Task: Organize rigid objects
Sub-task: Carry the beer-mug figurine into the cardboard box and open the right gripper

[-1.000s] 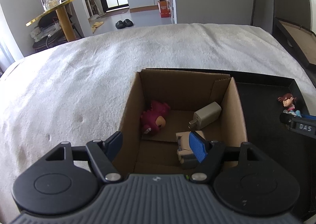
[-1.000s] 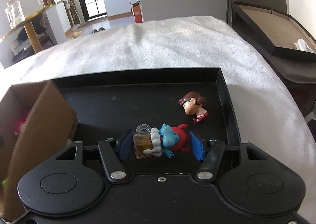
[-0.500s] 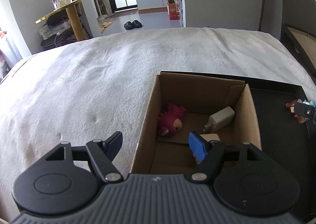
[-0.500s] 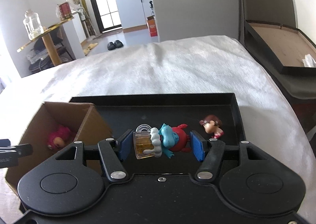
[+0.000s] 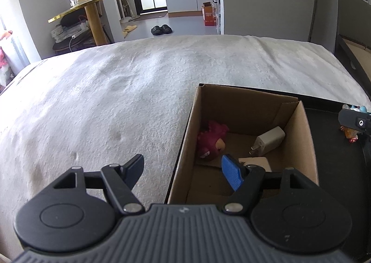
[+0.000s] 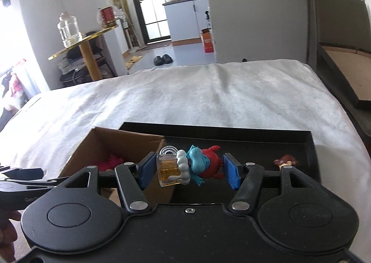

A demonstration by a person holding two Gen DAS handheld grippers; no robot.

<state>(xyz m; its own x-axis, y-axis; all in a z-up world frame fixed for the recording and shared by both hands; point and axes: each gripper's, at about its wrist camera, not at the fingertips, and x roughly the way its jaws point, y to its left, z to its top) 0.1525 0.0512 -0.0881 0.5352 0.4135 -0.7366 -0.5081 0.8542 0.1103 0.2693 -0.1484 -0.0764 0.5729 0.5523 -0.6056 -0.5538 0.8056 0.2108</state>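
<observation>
Right wrist view: right gripper (image 6: 189,171) clamped on blue figurine with amber mug (image 6: 185,165), above black tray (image 6: 231,129) holding brown-haired figurine (image 6: 286,162). Left gripper (image 5: 185,170) spread, empty, astride cardboard box (image 5: 185,130) wall; inside, pink plush (image 5: 212,140), white charger (image 5: 269,140).

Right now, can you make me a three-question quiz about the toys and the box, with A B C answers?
1. Where is the pink plush toy?
A. inside the cardboard box
B. on the white blanket
C. in the black tray

2. What colour are the pads on the jaws?
A. red
B. blue
C. green

3. What is the right gripper doing?
A. hanging open, holding nothing
B. holding the blue figurine
C. holding the white charger

Answers: 1 A, the plush lies on the box floor beside the white charger. 2 B, both pads are blue. 3 B, the figurine sits clamped between the pads.
</observation>
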